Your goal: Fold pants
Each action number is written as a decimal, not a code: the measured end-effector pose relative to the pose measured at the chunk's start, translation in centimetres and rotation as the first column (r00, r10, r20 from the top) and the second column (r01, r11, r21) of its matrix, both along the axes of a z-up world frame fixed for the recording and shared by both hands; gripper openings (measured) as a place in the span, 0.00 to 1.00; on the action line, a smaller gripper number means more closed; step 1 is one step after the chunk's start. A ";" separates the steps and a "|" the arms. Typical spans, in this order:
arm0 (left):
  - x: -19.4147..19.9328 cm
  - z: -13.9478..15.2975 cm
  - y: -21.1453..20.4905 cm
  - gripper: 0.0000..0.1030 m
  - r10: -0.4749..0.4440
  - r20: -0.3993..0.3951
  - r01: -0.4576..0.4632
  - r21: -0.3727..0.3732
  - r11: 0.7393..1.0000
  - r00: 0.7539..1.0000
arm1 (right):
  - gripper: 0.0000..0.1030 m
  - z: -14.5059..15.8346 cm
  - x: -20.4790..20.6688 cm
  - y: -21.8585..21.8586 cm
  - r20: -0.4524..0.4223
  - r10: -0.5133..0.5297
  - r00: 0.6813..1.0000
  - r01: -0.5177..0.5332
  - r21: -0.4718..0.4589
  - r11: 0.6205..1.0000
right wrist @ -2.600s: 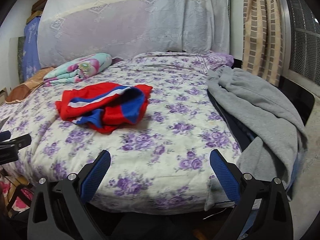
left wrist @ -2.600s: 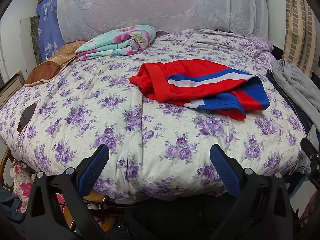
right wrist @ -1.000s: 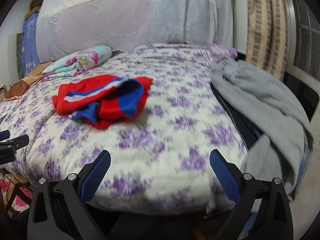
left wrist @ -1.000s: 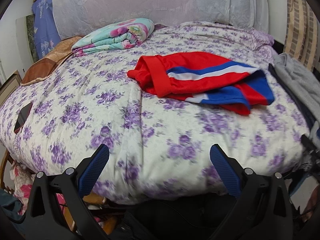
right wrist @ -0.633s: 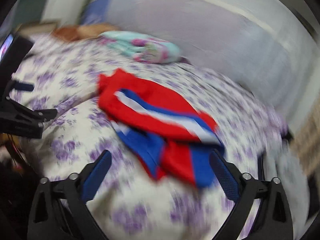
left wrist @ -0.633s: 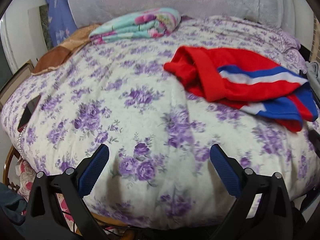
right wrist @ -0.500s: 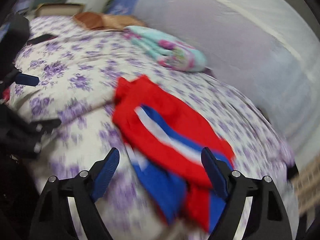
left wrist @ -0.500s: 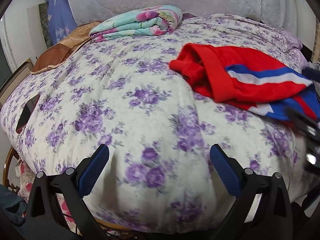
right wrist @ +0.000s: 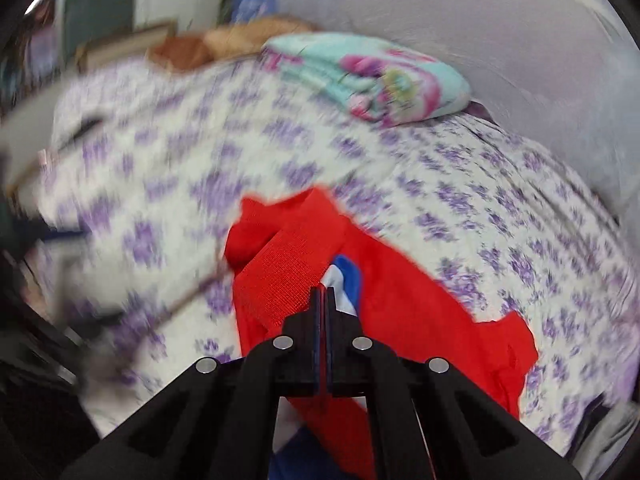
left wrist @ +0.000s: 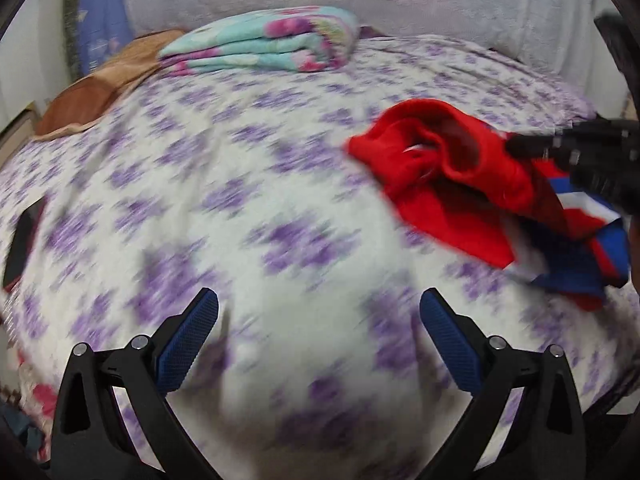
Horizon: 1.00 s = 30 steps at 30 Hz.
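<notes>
The red pants with blue and white stripes lie crumpled on the floral bedspread, at the right of the left wrist view. My left gripper is open and empty, low over the near part of the bed, well short of the pants. My right gripper is shut on the pants near the red waistband and lifts that part a little. It enters the left wrist view from the right, where its tip meets the raised waistband. Both views are motion-blurred.
A folded teal floral blanket lies at the back of the bed, with a brown cushion to its left. A dark phone lies at the bed's left edge. A lace-covered headboard stands behind.
My right gripper swung over the pants, closed on the waistband and raised it. My left gripper moved forward over the bed; the pants shifted to the right of its view.
</notes>
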<state>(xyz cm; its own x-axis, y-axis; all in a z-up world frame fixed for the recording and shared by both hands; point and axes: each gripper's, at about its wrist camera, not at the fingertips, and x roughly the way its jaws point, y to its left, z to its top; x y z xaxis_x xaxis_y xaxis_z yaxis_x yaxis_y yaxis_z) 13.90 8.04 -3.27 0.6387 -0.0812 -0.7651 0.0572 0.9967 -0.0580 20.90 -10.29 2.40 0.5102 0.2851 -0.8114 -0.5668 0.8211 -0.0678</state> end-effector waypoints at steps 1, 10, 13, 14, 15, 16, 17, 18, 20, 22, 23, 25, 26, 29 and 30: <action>1.0 0.2 -1.0 0.96 -0.037 0.000 0.037 -0.026 0.999 0.999 | 0.02 0.5 0.5 -0.8 -0.013 -0.015 1.000 0.015 0.025 1.000; 11.0 -0.4 -3.9 0.96 -0.040 -0.062 0.025 -0.216 0.976 0.997 | 0.02 1.9 3.3 -5.6 -0.051 -0.094 0.994 0.099 0.128 0.987; 12.9 -1.5 -3.6 0.95 -0.025 -0.102 -0.006 -0.294 0.956 0.994 | 0.02 1.8 3.5 -6.2 -0.050 -0.093 0.994 0.099 0.141 0.985; 13.0 -1.5 -3.7 0.92 -0.027 -0.090 -0.001 -0.302 0.953 0.996 | 0.02 1.8 3.7 -6.3 -0.052 -0.095 0.994 0.101 0.143 0.984; 13.0 -1.4 -3.9 0.66 -0.033 -0.068 0.011 -0.299 0.954 0.997 | 0.02 1.7 3.9 -6.4 -0.053 -0.097 0.994 0.103 0.146 0.984; 13.1 -1.5 -4.4 0.46 -0.065 -0.056 0.044 -0.309 0.950 0.996 | 0.02 1.6 4.1 -6.6 -0.056 -0.099 0.993 0.107 0.148 0.983; 13.4 -1.7 -4.5 0.35 -0.080 -0.071 0.054 -0.318 0.946 0.994 | 0.02 1.4 4.3 -6.6 -0.060 -0.101 0.993 0.109 0.149 0.983; 13.4 -1.9 -4.6 0.33 -0.089 -0.083 0.057 -0.330 0.942 0.993 | 0.02 1.2 4.5 -6.6 -0.061 -0.099 0.993 0.107 0.147 0.983; 13.2 -1.9 -4.8 0.31 -0.092 -0.076 0.062 -0.329 0.942 0.993 | 0.03 0.8 4.9 -6.3 -0.063 -0.089 0.994 0.097 0.142 0.985; 12.8 -1.4 -4.9 0.30 -0.093 -0.066 0.066 -0.330 0.942 0.994 | 0.09 0.9 4.8 -6.5 -0.041 -0.092 0.995 0.097 0.137 0.986; 12.5 -1.0 -5.1 0.29 -0.095 -0.056 0.072 -0.325 0.943 0.994 | 0.32 1.2 4.5 -6.7 -0.024 -0.100 0.995 0.102 0.132 0.986; 12.3 -0.8 -5.2 0.29 -0.100 -0.056 0.077 -0.311 0.947 0.993 | 0.72 2.7 2.8 -7.4 0.064 -0.091 0.994 0.081 0.153 0.985; 12.2 -0.8 -5.2 0.29 -0.100 -0.058 0.078 -0.308 0.948 0.993 | 0.82 3.5 1.7 -7.5 0.115 -0.068 0.991 0.050 0.155 0.987; 12.1 -0.8 -5.2 0.29 -0.100 -0.059 0.078 -0.300 0.951 0.993 | 0.93 4.4 -2.1 -6.7 0.197 0.085 0.977 -0.108 0.106 0.989; 12.2 -0.8 -5.2 0.29 -0.099 -0.059 0.076 -0.304 0.950 0.993 | 0.93 4.1 -3.2 -6.0 0.205 0.138 0.969 -0.156 0.074 0.985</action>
